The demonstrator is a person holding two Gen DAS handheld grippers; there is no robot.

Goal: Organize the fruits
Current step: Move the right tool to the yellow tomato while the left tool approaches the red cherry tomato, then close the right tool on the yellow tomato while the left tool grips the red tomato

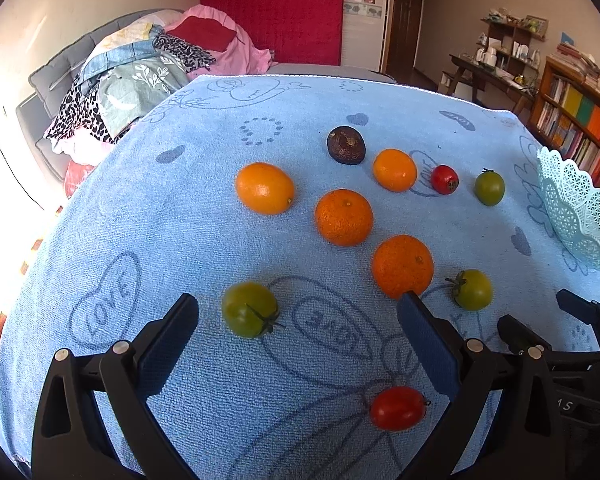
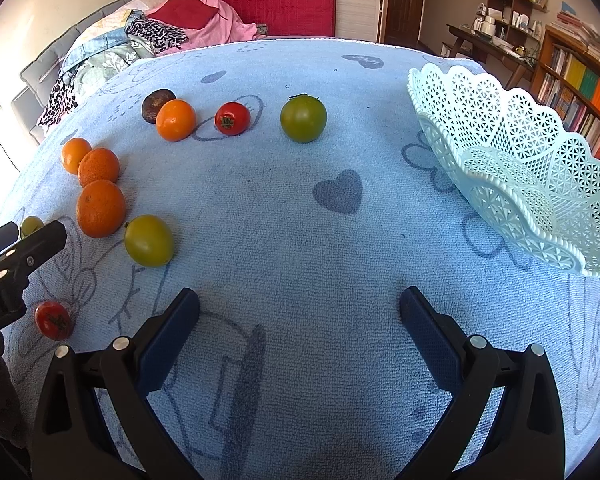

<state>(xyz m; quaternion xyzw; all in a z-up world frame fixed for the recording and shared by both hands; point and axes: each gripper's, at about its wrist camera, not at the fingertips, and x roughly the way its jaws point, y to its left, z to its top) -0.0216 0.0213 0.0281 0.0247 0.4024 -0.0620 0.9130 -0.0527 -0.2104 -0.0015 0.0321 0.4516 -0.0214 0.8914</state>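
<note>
Several fruits lie on a blue towel [image 1: 160,216]. In the left wrist view: several oranges [image 1: 343,217], a dark fruit [image 1: 346,145], red tomatoes [image 1: 397,407] and green tomatoes [image 1: 249,309]. My left gripper [image 1: 298,308] is open and empty, just above the towel; a green tomato and a red tomato lie between its fingers. My right gripper [image 2: 299,304] is open and empty over bare towel. A pale blue lattice basket [image 2: 512,168] stands empty at the right; its edge also shows in the left wrist view [image 1: 580,208]. A green tomato [image 2: 303,118] lies ahead of the right gripper.
The towel [image 2: 300,220] covers a table. A sofa piled with clothes [image 1: 140,68] stands behind on the left. A bookshelf [image 1: 576,120] and a desk [image 1: 488,68] stand at the right. The left gripper shows at the left edge of the right wrist view [image 2: 24,248].
</note>
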